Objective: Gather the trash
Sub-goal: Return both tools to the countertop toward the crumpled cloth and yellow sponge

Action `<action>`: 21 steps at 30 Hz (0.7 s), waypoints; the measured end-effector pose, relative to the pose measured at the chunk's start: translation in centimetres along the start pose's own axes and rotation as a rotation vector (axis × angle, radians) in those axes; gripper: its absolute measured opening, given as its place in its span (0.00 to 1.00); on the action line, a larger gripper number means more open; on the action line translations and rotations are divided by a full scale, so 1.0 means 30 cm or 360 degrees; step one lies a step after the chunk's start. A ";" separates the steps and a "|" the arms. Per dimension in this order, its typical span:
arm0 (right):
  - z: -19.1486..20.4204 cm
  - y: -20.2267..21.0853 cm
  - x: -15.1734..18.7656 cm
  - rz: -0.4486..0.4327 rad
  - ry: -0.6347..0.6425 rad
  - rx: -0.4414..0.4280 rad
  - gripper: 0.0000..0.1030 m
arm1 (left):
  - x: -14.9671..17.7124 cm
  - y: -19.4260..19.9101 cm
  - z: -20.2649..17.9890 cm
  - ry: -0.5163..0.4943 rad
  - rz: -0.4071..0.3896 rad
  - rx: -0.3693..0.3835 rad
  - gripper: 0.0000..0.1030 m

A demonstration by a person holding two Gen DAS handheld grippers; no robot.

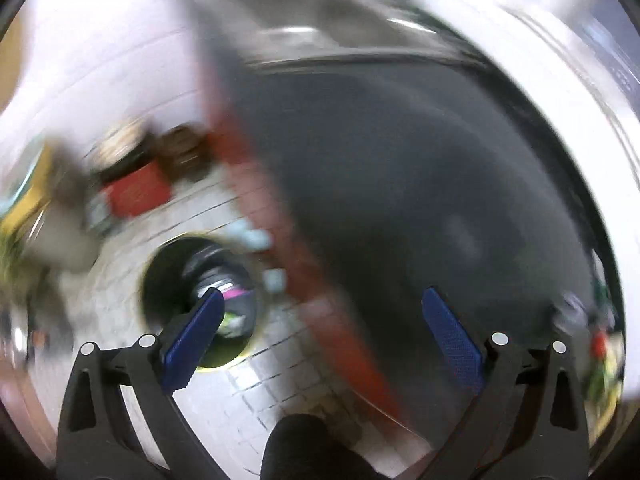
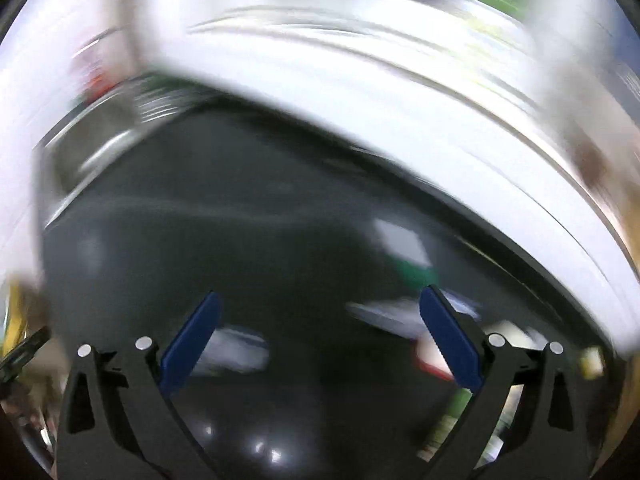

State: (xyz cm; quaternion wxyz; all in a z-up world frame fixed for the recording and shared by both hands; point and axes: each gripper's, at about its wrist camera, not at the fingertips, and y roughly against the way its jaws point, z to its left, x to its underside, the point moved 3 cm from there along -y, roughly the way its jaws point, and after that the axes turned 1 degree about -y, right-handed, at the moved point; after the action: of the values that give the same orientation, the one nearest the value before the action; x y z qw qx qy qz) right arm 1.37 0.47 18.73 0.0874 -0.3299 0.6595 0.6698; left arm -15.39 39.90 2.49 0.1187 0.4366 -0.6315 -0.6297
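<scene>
Both sets of blue fingers gape wide and empty, the left gripper [image 1: 322,312] above a tiled floor and a round trash bin [image 1: 200,300] with scraps inside, the right gripper [image 2: 320,316] over a dark tabletop [image 2: 260,220] strewn with wrappers [image 2: 404,256] blurred beyond identifying.

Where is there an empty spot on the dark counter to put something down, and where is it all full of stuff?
The dark counter looks bare in the middle and toward the sink. It is crowded at the right end, where blurry wrappers lie by the white wall. On the tiled floor, bare tiles border the bin; boxes crowd farther out.
</scene>
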 end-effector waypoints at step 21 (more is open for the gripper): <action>-0.963 0.110 0.779 0.0317 -0.1299 0.0226 0.93 | 0.059 -0.182 -0.847 -0.1154 0.0170 -0.0050 0.93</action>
State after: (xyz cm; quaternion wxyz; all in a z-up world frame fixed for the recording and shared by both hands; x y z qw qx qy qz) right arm -8.94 -34.52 10.95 0.2987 0.0345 0.6439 0.7035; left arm 3.55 22.05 1.41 -0.0735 0.1495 -0.6448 -0.7460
